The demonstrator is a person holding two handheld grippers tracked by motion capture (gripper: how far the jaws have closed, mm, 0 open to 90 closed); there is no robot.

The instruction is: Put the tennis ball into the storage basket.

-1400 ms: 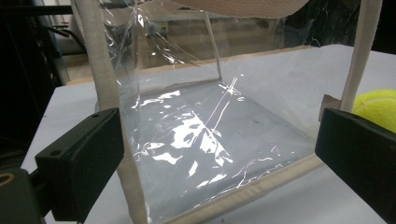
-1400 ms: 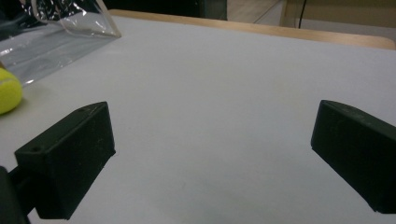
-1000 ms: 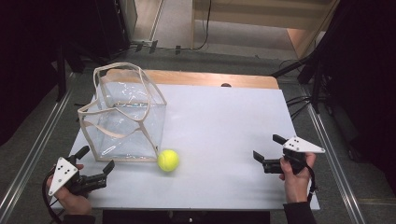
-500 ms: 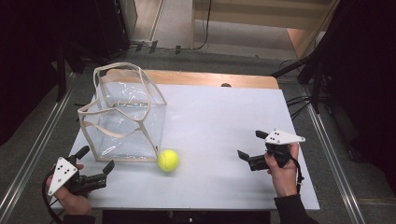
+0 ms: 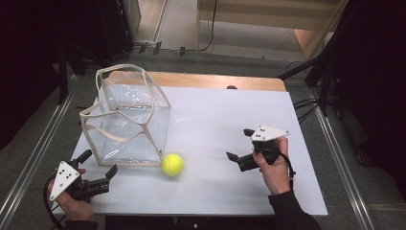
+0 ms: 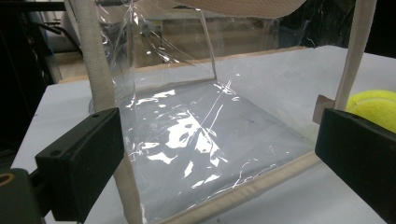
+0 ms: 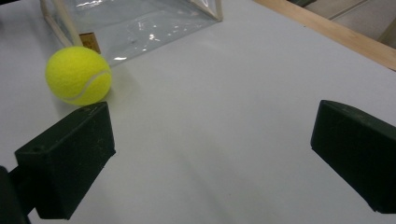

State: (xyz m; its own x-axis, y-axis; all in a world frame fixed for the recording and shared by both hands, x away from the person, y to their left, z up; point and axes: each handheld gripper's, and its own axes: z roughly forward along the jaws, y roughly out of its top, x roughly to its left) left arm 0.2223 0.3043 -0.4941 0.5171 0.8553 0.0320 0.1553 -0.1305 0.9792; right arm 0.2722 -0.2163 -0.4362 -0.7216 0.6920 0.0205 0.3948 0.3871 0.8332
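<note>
The ball (image 5: 173, 164) lies on the worktop (image 5: 230, 120) just beside the bag (image 5: 127, 120); the right gripper (image 5: 238, 143), jaws spread, faces it for a grab; the left gripper (image 5: 98, 165), also spread, waits at the bag, likely to steady it.

A yellow tennis ball (image 5: 173, 164) is seen resting on the table, well apart from the right gripper (image 5: 238, 144), ahead of its spread jaws.

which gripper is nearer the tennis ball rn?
Left, narrowly. The left gripper sits at the table's near-left corner, facing the clear bag, ball to its right. The right gripper is across bare table, jaws toward the ball.
</note>
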